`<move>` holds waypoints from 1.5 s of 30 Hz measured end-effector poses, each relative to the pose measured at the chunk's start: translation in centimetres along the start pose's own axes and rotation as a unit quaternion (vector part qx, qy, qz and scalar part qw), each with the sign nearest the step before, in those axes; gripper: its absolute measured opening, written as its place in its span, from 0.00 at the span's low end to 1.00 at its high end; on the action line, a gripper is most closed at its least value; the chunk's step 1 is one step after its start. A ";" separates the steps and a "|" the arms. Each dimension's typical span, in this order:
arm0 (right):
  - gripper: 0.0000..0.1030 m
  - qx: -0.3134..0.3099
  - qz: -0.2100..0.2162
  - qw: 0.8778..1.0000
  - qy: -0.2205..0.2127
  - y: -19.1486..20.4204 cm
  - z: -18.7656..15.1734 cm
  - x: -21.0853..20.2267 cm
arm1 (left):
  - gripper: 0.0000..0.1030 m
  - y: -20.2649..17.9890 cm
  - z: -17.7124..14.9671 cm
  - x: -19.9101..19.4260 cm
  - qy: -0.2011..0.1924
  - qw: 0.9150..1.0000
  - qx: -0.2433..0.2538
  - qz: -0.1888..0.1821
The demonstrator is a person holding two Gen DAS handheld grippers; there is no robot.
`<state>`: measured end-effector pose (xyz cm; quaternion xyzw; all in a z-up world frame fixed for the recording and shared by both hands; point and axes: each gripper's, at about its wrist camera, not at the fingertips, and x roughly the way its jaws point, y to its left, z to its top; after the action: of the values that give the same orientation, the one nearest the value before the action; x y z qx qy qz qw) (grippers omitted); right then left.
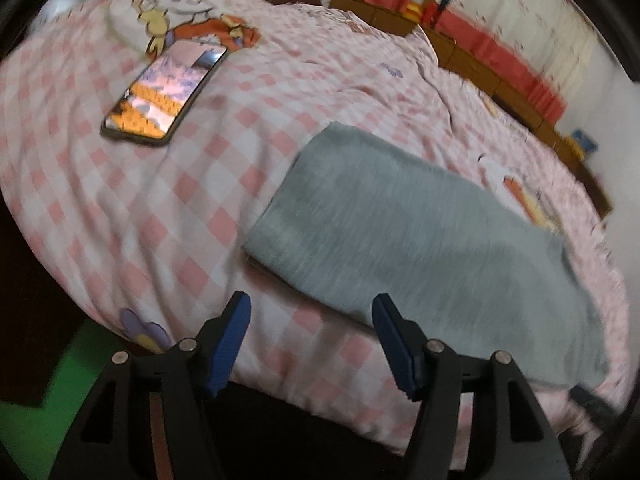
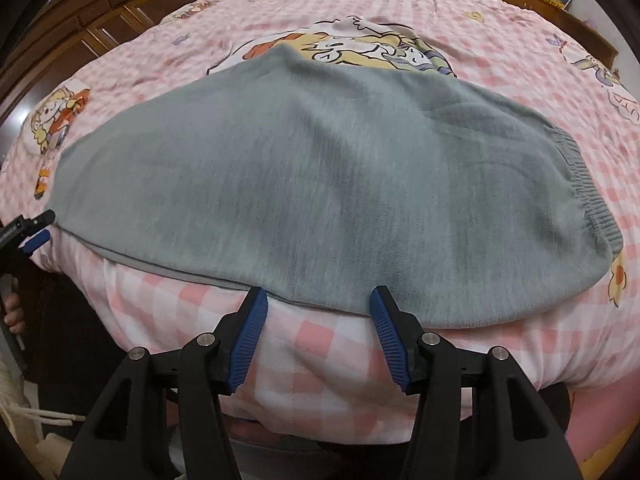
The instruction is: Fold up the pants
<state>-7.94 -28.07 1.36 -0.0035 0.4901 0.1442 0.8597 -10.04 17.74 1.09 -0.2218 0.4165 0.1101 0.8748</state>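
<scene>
Grey pants (image 2: 320, 184) lie folded flat on a pink checked bed cover (image 2: 304, 344), with the ribbed waistband (image 2: 588, 196) at the right end. My right gripper (image 2: 318, 302) is open and empty, its blue pads just off the pants' near edge. In the left wrist view the pants (image 1: 400, 232) lie ahead to the right. My left gripper (image 1: 312, 308) is open and empty, just short of the pants' near left corner. The left gripper also shows at the far left of the right wrist view (image 2: 38, 226).
A phone (image 1: 164, 94) lies on the bed cover (image 1: 120, 208) to the left of the pants. A wooden bed frame and cabinets (image 1: 500, 80) run along the far side. The bed edge drops off just below both grippers.
</scene>
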 end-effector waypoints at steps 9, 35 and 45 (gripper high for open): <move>0.53 0.006 0.003 1.000 -0.004 -0.2 0.0 0.2 | 0.60 -0.2 0.3 0.8 0.000 0.999 -0.018 -0.046; 0.54 0.008 -0.014 1.000 0.003 0.2 0.4 0.4 | 0.29 1.5 0.6 2.3 -0.055 0.991 -0.110 -0.046; 0.54 0.019 0.000 1.000 -0.005 -0.3 0.4 -0.2 | 0.35 0.9 1.1 2.8 -0.057 0.992 -0.098 -0.047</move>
<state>-7.61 -28.30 1.68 0.0135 0.4881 0.1352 0.8621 -7.88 19.07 -0.71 -0.3189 0.3422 0.1213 0.8755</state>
